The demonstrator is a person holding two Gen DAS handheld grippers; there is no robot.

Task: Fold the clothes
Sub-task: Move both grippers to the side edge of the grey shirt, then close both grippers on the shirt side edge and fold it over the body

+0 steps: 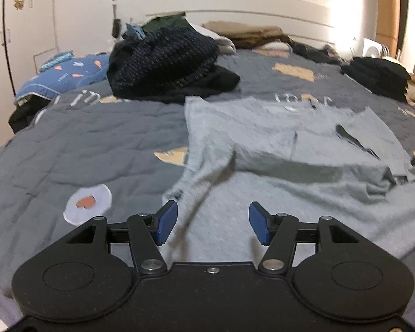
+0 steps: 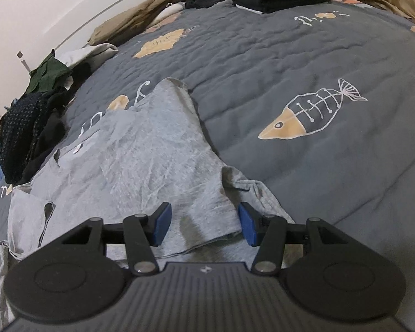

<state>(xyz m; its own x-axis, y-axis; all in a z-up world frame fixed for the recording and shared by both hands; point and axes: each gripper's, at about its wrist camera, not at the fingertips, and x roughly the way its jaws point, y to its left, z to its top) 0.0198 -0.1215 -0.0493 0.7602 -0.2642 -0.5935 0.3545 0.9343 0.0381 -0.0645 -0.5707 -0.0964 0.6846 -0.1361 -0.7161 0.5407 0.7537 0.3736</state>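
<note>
Grey quilt [image 2: 318, 55] with fish print [image 2: 312, 113], white headboard [image 1: 249, 2], wardrobe [image 1: 19, 27]

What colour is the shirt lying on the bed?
Light grey shirt; clearest in the right wrist view.

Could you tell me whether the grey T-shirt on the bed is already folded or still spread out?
Partly folded: the grey T-shirt has one side flap doubled over its body, but the rest lies spread on the quilt.
</note>
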